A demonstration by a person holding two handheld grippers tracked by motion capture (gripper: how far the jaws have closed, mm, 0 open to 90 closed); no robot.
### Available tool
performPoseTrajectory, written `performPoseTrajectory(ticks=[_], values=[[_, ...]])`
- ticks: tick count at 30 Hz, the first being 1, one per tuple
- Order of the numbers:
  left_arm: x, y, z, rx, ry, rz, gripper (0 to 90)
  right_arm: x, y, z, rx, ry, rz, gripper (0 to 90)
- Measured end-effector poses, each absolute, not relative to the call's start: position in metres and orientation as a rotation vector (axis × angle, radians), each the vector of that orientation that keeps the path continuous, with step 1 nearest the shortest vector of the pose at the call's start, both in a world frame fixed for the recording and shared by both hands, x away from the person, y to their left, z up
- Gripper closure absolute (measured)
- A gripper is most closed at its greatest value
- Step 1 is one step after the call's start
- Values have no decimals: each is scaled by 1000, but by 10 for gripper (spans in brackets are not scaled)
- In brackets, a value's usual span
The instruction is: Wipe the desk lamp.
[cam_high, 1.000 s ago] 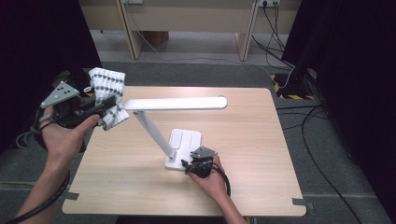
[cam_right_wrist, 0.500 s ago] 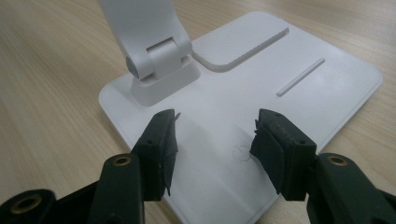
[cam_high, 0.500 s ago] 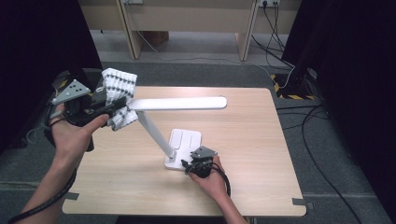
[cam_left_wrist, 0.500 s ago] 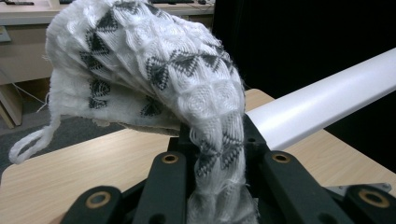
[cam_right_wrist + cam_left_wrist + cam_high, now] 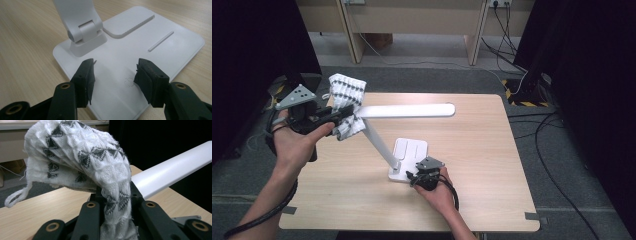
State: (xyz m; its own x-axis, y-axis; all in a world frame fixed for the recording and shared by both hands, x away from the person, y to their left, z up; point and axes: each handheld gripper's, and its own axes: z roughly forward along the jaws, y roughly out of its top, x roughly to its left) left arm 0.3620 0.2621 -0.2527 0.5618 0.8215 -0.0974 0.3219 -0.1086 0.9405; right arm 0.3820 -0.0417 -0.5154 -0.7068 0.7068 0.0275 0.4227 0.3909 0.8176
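Observation:
A white knitted cloth (image 5: 347, 102) with a dark grey pattern hangs from my left gripper (image 5: 343, 111), which is shut on it. The cloth (image 5: 82, 162) droops over the jaws of the left gripper (image 5: 116, 195), right beside the left end of the white desk lamp's long head (image 5: 412, 110). That lamp head (image 5: 172, 173) runs off to the right. My right gripper (image 5: 414, 177) is open, its fingertips down on the front of the lamp base (image 5: 409, 152). In the right gripper view the right gripper (image 5: 115, 68) straddles a small power mark (image 5: 128, 82) on the base (image 5: 150, 32), near the arm's hinge (image 5: 82, 32).
The lamp stands mid-table on a light wooden table (image 5: 492, 150); its slanted arm (image 5: 379, 145) rises to the left. Cables (image 5: 557, 150) lie on the floor to the right. Wooden furniture legs (image 5: 349, 37) stand behind the table, with dark curtains on both sides.
My left gripper has carried the cloth a little to the right, up to the lamp head's left end. The right gripper has stayed on the base.

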Motion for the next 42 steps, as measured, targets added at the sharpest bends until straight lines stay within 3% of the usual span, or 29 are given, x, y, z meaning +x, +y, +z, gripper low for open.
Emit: performPoseTrajectory(ticks=[42], values=[[366,229,-246,1715,900,518,764,382,-42,-515,985,2327,1227,488]])
